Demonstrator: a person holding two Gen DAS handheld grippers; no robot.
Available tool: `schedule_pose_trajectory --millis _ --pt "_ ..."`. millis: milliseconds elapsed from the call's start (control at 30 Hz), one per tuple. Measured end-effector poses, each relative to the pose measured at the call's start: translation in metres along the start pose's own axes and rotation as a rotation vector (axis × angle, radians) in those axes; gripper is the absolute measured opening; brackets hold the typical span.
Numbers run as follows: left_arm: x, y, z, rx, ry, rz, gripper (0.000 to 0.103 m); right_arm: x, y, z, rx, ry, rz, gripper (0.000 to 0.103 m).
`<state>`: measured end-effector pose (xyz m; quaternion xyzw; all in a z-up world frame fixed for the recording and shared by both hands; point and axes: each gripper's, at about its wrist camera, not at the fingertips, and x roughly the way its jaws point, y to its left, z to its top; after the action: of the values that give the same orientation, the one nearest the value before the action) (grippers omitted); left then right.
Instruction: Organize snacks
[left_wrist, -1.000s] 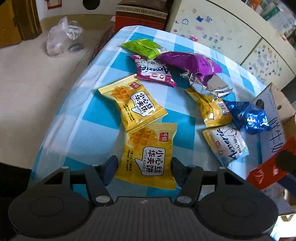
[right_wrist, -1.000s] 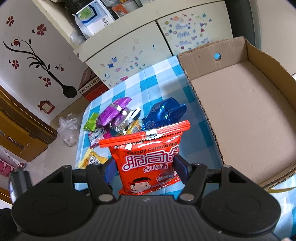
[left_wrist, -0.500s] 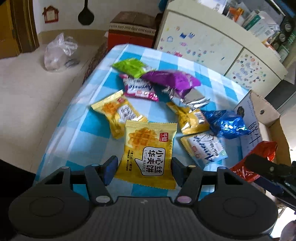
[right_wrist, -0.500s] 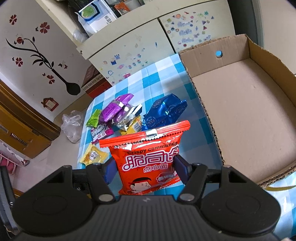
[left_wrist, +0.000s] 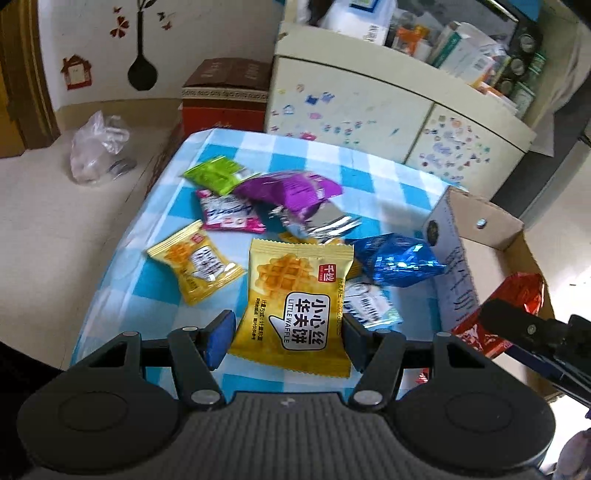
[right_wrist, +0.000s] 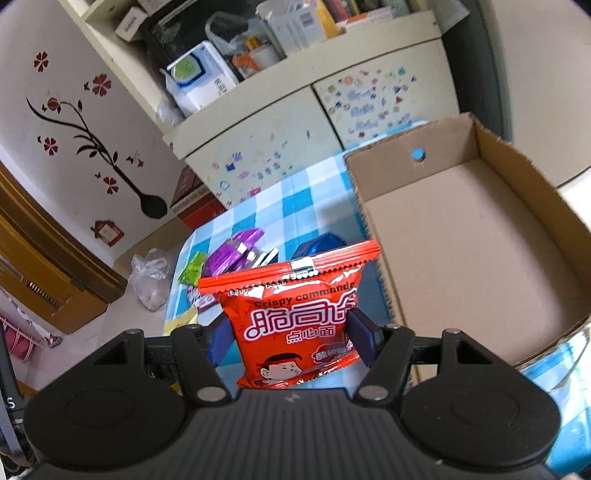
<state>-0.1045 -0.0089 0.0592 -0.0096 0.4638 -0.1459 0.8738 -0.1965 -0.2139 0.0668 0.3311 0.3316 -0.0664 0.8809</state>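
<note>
The left gripper (left_wrist: 286, 338) has its two blue-padded fingers (left_wrist: 220, 338) pressed on the sides of a yellow waffle packet (left_wrist: 295, 306), and it holds this packet lifted, upright before the camera. The right gripper (right_wrist: 290, 338) is closed in the same way on a red noodle snack bag (right_wrist: 295, 314), which stands upright between its fingers. In the left wrist view the right gripper appears at the right edge, lower, its dark finger (left_wrist: 517, 326) crossing the red bag.
</note>
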Motion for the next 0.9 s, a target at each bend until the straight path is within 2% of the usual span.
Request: schedule_pose_trajectory --millis 233,367,633,767,900 --pt "-0.005 -0.031 0.005 0.045 -0.009 -0.039 0.067 -0.016 -0.019 0.011 0.037 -0.049 -0.021 0.066" --pt "-0.005 -0.050 0.007 0.064 -0.007 -0.064 0.067 -0.031 -0.032 0.020 0.053 -0.107 -0.044 0.066" --pt "-0.002 -0.082 0.009 0.104 -0.002 -0.107 0.067 -0.050 -0.060 0.032 0.145 -0.168 -0.036 0.066" --pt "0.000 -0.081 0.011 0.089 -0.004 -0.106 0.067 -0.048 -0.066 0.032 0.173 -0.154 -0.016 0.066" --pt "0.004 -0.054 0.016 0.044 0.001 -0.076 0.067 -0.032 -0.054 0.026 0.146 -0.081 0.093 0.068"
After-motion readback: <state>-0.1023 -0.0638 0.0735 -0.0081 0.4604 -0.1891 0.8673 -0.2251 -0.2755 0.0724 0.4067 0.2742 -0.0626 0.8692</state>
